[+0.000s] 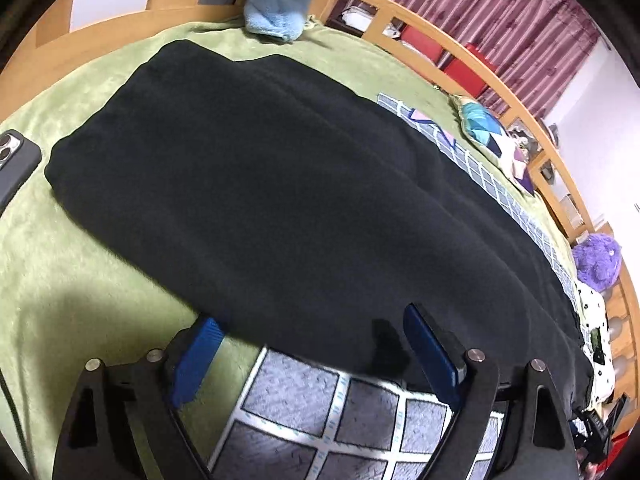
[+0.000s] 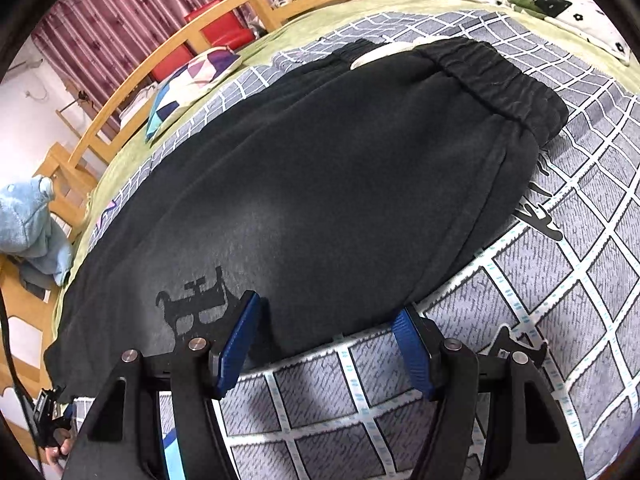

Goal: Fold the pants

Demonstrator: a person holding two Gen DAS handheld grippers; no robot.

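Lying lengthwise on the bed, the black pants [image 1: 280, 184] face both grippers' wide-open, empty fingers; left gripper [image 1: 316, 344] or right gripper [image 2: 326, 336] may pinch the grid-patterned blanket [image 2: 560, 280] underneath instead of the hem.

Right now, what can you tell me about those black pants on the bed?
The black pants look like soft, fleecy sweatpants with a gathered elastic waistband. They lie flat and stretched lengthwise, seemingly already folded leg over leg, partly on a grey checked blanket and partly on the green bedspread. The left gripper and right gripper are both open at the near edge, fingers not closed on the fabric.
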